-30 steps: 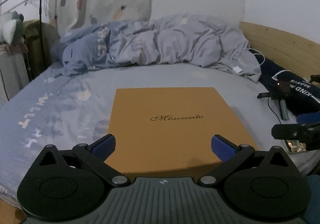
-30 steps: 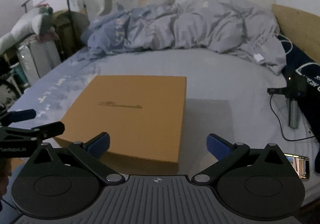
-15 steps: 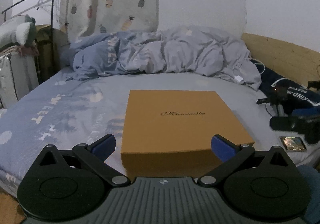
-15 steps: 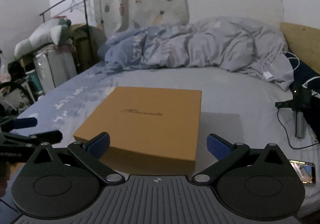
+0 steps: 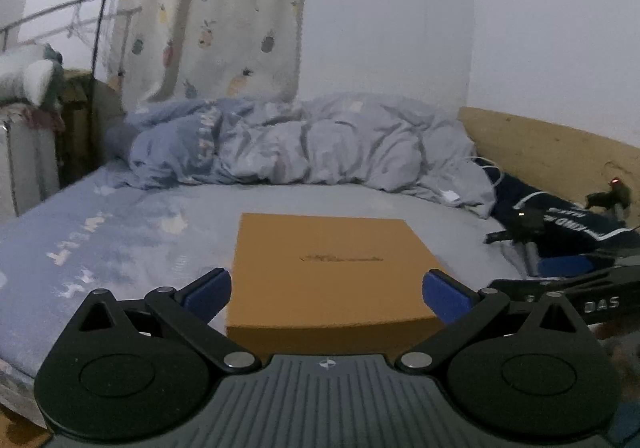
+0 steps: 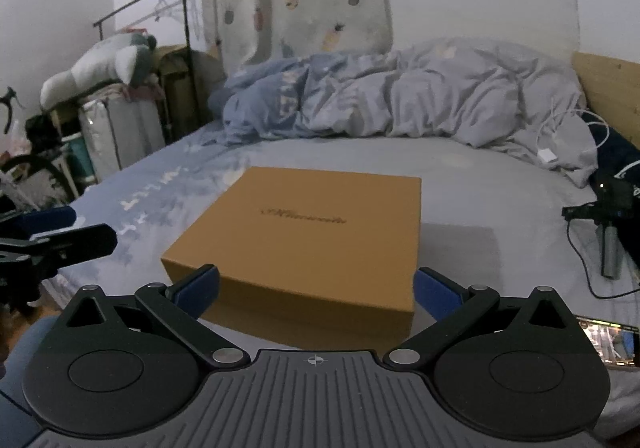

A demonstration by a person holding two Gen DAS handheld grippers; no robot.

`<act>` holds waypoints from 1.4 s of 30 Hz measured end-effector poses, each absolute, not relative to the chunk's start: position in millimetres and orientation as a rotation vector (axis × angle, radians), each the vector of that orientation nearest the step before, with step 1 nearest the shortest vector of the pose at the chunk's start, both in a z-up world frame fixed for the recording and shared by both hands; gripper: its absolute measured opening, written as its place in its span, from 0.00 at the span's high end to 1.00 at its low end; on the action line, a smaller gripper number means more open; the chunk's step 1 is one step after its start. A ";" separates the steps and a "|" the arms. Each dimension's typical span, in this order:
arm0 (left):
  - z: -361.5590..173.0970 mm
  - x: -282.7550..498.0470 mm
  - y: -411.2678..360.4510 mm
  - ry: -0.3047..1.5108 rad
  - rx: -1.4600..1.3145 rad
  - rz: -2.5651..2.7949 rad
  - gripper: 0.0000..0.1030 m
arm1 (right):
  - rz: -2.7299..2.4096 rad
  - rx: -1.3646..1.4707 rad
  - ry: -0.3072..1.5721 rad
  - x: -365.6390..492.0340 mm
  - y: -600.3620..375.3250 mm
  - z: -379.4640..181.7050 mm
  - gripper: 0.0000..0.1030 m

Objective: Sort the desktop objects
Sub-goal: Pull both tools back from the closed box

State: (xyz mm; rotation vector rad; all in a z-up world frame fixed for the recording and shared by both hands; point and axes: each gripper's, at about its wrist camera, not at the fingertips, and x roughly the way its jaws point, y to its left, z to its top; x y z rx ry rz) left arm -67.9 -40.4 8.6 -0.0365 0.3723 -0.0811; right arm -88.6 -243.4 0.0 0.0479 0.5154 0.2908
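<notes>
Tools have both drawn back from the box [image 5: 332, 268], which now lies farther ahead on the bed [image 5: 120, 232]. Left tool [image 5: 327, 290] and right tool [image 6: 316, 288] gape wide, holding nothing; sorting seems unstarted.

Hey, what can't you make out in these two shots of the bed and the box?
- Flat orange cardboard box: contents hidden by its closed lid; script logo blurred, both views.
- Lit phone, right wrist view: partly hidden by the right gripper; screen unreadable.
- Left gripper: open, nothing held.
</notes>
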 end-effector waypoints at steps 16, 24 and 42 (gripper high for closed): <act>-2.2 -61.2 -42.0 0.473 -0.019 -0.059 0.00 | 0.270 0.067 0.524 -88.8 -246.3 -5.9 0.00; -3.0 -64.1 -43.4 0.477 0.002 -0.073 0.00 | 0.246 0.065 0.523 -86.5 -248.2 -10.2 0.00; -1.7 -67.6 -48.4 0.452 0.028 -0.076 0.00 | 0.238 0.074 0.513 -85.5 -250.0 -12.1 0.00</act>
